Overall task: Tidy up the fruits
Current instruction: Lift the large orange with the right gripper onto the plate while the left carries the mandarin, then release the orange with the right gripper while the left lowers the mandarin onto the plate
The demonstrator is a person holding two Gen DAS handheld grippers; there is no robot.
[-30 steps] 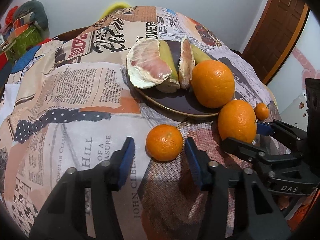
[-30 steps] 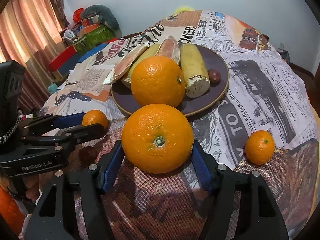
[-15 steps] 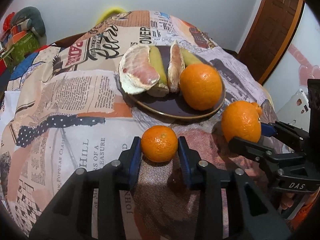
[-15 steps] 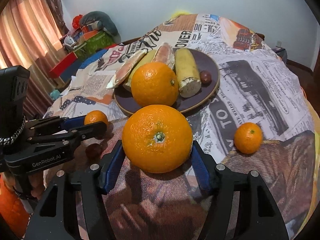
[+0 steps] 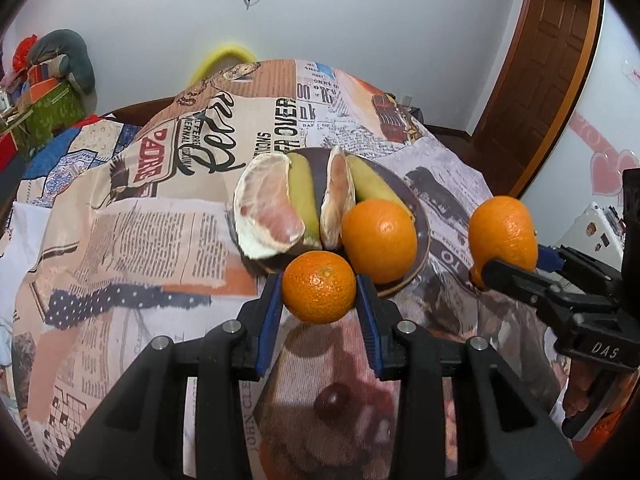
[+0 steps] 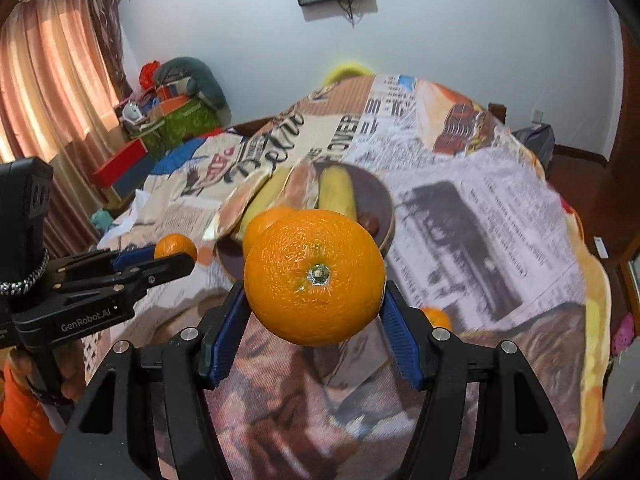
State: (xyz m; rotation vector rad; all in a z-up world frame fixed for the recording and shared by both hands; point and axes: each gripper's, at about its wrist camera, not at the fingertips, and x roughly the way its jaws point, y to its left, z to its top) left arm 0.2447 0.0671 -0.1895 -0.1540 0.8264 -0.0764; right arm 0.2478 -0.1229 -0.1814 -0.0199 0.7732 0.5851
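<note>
My left gripper (image 5: 319,300) is shut on a small mandarin (image 5: 319,287) and holds it above the table, just before the dark plate (image 5: 422,236). The plate holds pomelo wedges (image 5: 266,210), bananas (image 5: 302,196) and a big orange (image 5: 379,240). My right gripper (image 6: 314,320) is shut on a large orange (image 6: 315,276), lifted off the table; it also shows in the left wrist view (image 5: 503,232). Another small mandarin (image 6: 437,317) lies on the cloth at right. A dark grape (image 5: 331,399) lies on the cloth below the left gripper.
The round table wears a newspaper-print cloth (image 5: 160,220). A dark round fruit (image 6: 370,223) sits on the plate's right side. Boxes and bags (image 6: 176,108) are stacked at the far left by the curtain. A wooden door (image 5: 548,60) stands at right.
My left gripper closed on the small mandarin and lifted it toward the plate. My right gripper lifted the large orange off the table.
</note>
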